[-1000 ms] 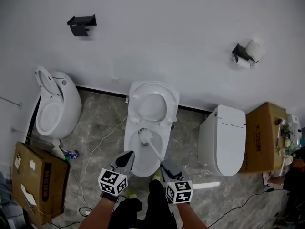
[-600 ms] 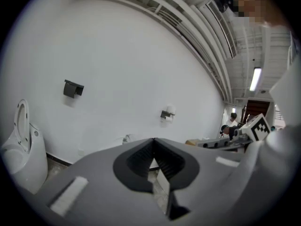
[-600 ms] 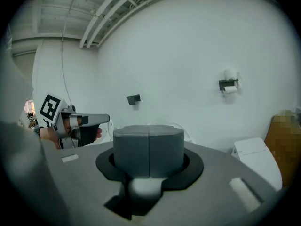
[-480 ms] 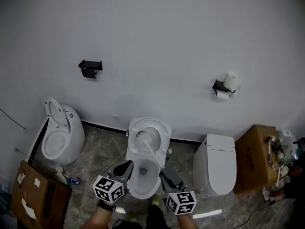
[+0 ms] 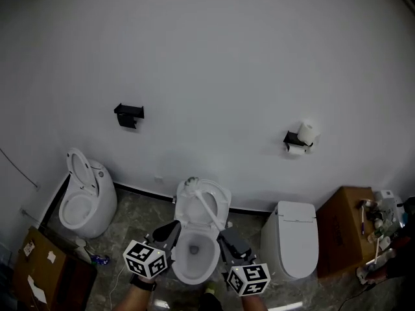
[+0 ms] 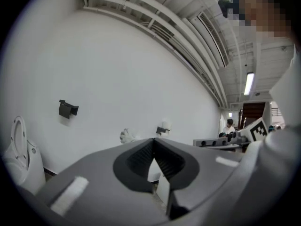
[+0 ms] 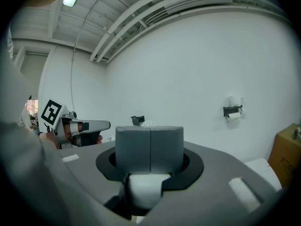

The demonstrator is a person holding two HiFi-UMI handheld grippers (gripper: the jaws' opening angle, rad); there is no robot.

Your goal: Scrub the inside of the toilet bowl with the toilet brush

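Closed toilet [image 5: 292, 238] just beside toilet bowl [image 5: 193, 277]

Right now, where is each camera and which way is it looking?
Head view: on the person's head, looking down at toilet, left claw, right claw.
Left gripper view: on left claw, facing the wall; shut jaws show.
Right gripper view: on right claw, facing wall; jaws clamp toilet brush.
Both gripper views share the paper roll.
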